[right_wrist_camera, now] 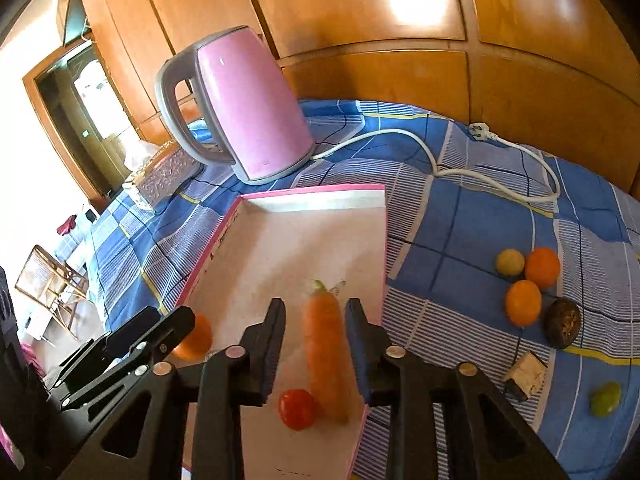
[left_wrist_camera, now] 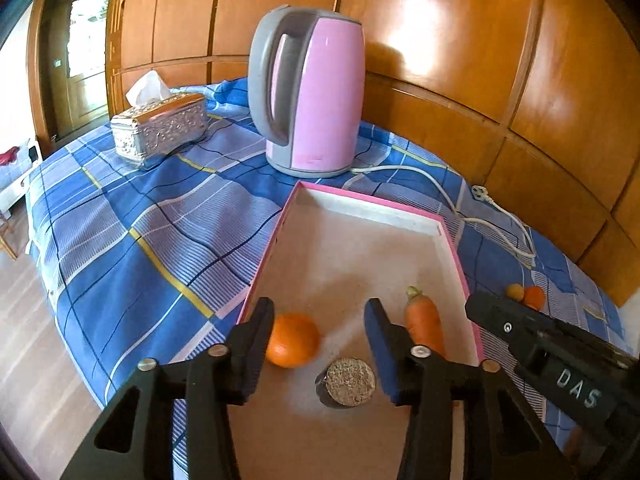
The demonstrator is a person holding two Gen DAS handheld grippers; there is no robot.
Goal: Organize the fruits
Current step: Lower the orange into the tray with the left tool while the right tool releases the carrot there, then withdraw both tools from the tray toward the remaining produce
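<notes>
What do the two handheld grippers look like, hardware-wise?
Both are matte black plastic. The left gripper has two flat fingers with blue pads on their inner faces and silver round pivot pins on angled linkage arms with triangular cutouts. The right gripper is built the same; in the left wrist view its side carries raised "DAS" lettering. No cables, hands or sleeves show.

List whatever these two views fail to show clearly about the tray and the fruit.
- Tray near end: cut off by the bottom edge in both views, behind the gripper bodies.
- Orange in the right wrist view: mostly hidden by the left gripper.
- Fruits on the cloth in the left wrist view: hidden by the right gripper's finger.
- Carrot: blurred; contact with the pads unclear.
</notes>
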